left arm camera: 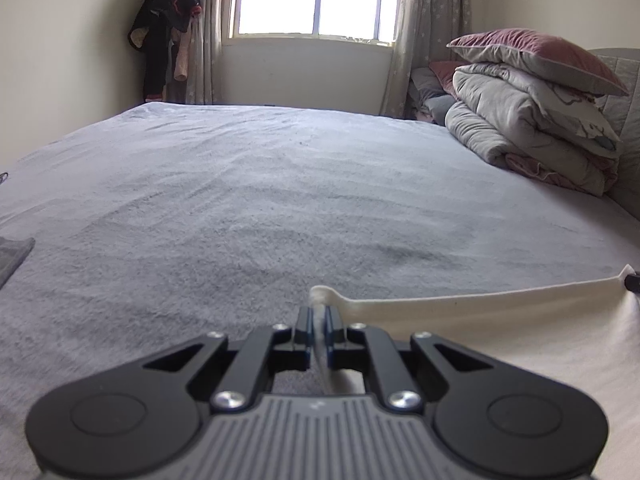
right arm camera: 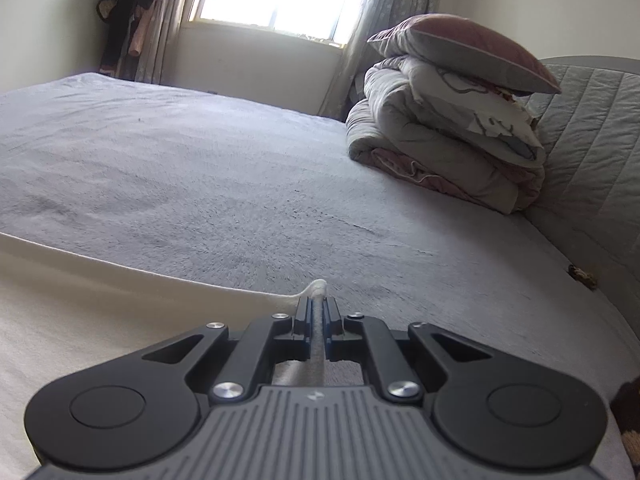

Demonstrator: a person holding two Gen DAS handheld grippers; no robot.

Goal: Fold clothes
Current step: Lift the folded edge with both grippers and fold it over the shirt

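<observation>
While both jaws stand clenched on fabric, cream garment (left arm camera: 480,304) lies spread on grey bed (left arm camera: 260,200); left gripper (left arm camera: 319,320) pinches one corner of its far edge, right gripper (right arm camera: 318,312) the other; folded quilts (right arm camera: 432,148) with pillow (right arm camera: 460,48) stacked by headboard

Cream garment (left arm camera: 480,304) — cut off right.
</observation>
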